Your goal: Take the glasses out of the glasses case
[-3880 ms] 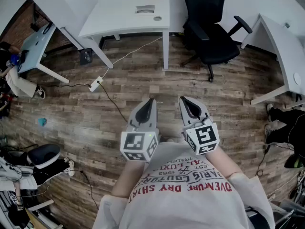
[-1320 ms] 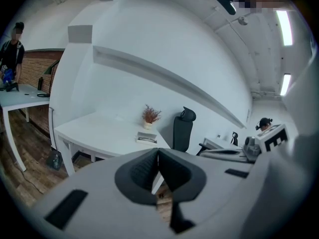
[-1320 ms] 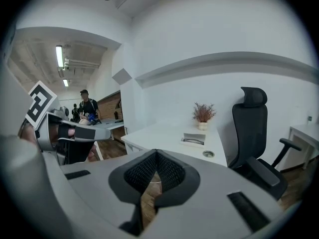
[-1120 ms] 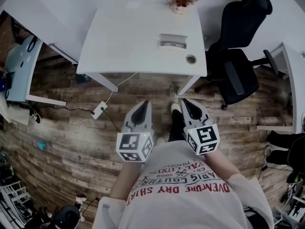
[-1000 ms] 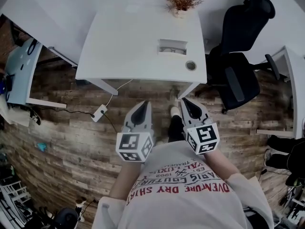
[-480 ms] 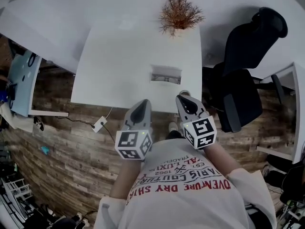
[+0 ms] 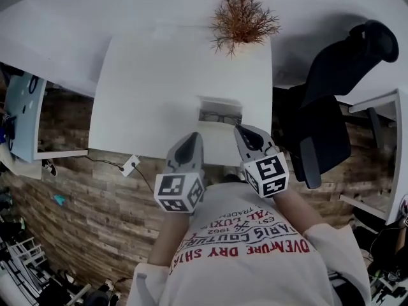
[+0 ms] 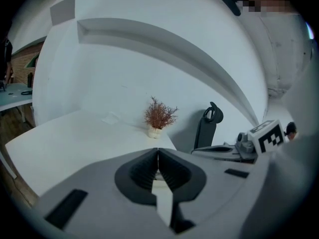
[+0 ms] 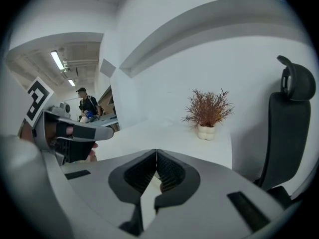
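White walls close round a white desk (image 7: 153,88) on a wood-plank floor (image 7: 95,190), with a black office chair (image 7: 331,88) at the desk's 3 o'clock. On the desktop a dried reddish plant (image 7: 242,21) stands at 12 o'clock. The glasses case (image 7: 220,110) lies toward 5 o'clock, near the front edge. The left gripper (image 7: 194,139) hovers at the case's 7 o'clock and the right gripper (image 7: 244,134) at its 5 o'clock, each with jaws pressed together on nothing.

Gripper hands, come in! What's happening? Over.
Left gripper shut, empty. Right gripper shut, empty. Glasses case on white table just ahead, untouched. Nothing in the way.
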Available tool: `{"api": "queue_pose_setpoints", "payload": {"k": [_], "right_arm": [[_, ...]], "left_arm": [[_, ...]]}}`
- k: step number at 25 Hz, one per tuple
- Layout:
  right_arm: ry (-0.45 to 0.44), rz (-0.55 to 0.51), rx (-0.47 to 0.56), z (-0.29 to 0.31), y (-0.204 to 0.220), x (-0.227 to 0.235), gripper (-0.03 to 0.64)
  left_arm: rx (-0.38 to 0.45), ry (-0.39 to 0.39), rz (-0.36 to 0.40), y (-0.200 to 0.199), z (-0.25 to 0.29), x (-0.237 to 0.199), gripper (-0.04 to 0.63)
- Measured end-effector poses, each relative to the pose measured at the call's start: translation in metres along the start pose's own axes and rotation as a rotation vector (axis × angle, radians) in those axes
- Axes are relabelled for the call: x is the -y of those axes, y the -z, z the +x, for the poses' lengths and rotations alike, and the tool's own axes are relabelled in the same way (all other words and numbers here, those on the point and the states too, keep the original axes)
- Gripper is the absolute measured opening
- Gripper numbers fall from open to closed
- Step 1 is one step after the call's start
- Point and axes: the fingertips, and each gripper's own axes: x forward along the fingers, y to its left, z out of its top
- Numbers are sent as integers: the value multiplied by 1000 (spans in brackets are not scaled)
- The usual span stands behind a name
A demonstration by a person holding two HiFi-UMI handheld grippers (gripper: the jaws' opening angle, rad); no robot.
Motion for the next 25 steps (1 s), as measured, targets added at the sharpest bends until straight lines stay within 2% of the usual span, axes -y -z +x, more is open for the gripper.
{"api": "queue_pose_setpoints", "payload": {"k": [5, 9, 12, 14, 15, 16, 17, 21, 25], "right_arm": [[32, -23, -102, 30, 8, 7, 12], [-20, 25, -220, 58, 21, 5, 14], [-44, -5, -312, 77, 35, 6, 14], [-55, -45, -357, 88, 42, 7, 17], [-68, -69, -375, 94, 45, 7, 41], [-81, -101, -393, 99, 48, 7, 112], [-90, -143, -410, 104, 51, 8, 137], [-126, -315, -483, 118, 64, 10, 131], [-203, -406, -572, 127, 82, 8, 116]], "left_arm": [[-68, 41, -7, 2, 24, -24, 7], [-128, 75, -9, 10, 44, -40, 6], [-170, 88, -12, 18, 58, -50, 7], [-200, 98, -7, 24, 66, -54, 7], [-212, 102, -2, 26, 70, -57, 6], [-222, 106, 0, 28, 74, -58, 6], [-229, 108, 0, 30, 76, -60, 7], [-254, 113, -16, 36, 81, -65, 7], [-275, 111, -18, 43, 83, -69, 6]]}}
